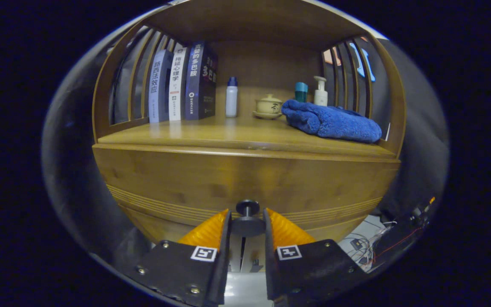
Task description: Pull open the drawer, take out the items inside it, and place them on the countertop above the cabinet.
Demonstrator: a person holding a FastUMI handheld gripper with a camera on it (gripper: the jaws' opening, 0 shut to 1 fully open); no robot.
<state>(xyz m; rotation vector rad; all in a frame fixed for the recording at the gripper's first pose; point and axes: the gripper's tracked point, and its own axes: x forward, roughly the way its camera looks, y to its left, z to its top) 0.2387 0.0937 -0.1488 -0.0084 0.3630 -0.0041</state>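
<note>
Drawer (245, 183) closed, hand-held gripper (247, 221) astride knob (247, 207)

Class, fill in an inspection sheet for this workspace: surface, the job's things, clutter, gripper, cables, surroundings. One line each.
Surface: wooden countertop above the drawer, bare along its front edge.
Job's things: drawer front looks closed; its dark knob sits between the fingers. Contents hidden.
Clutter: three upright books, white bottle, lidded cup on a saucer, blue towel, teal container, pump bottle, all towards the back and right side of the countertop.
Gripper: gripper closed around the knob; whether both fingers press on it cannot be told.
Cables: loose wires on the floor beside the cabinet.
Surroundings: slatted cabinet sides, dark booth wall.
</note>
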